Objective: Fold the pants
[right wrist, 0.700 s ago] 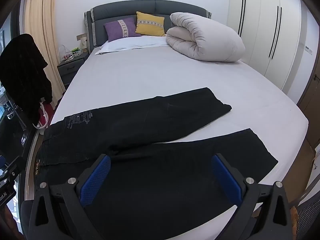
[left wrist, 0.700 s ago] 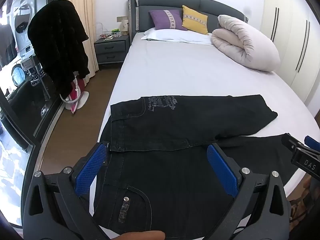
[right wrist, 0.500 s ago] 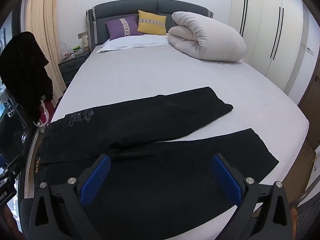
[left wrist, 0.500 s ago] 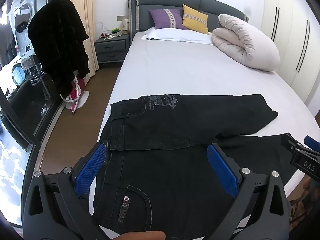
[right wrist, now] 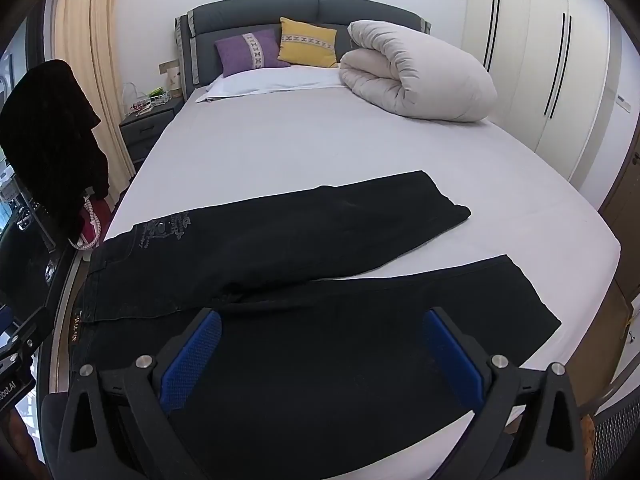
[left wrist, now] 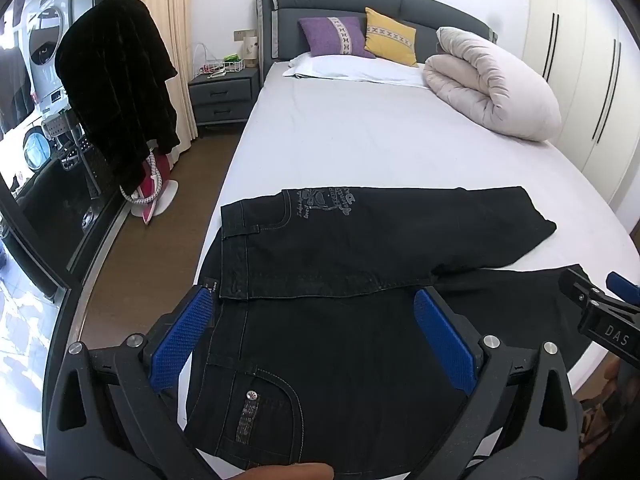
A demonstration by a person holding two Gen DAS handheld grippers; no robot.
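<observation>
Black jeans (left wrist: 352, 264) lie flat across the foot of the white bed (left wrist: 360, 144), waist to the left, both legs spread apart to the right. They also show in the right wrist view (right wrist: 280, 248). My left gripper (left wrist: 316, 332) is open and empty, hovering above the waist and near back pocket. My right gripper (right wrist: 320, 356) is open and empty, hovering above the near leg. The tip of the right gripper (left wrist: 600, 312) shows at the right edge of the left wrist view.
A rolled beige duvet (left wrist: 496, 88) and purple and yellow pillows (left wrist: 356, 38) sit at the head of the bed. A nightstand (left wrist: 224, 96), a dark coat on a rack (left wrist: 116, 88) and a pink iron (left wrist: 152, 188) stand on the left. Wardrobes (right wrist: 540, 60) line the right wall.
Both grippers have drifted very slightly; the view has barely shifted. The jeans have not moved.
</observation>
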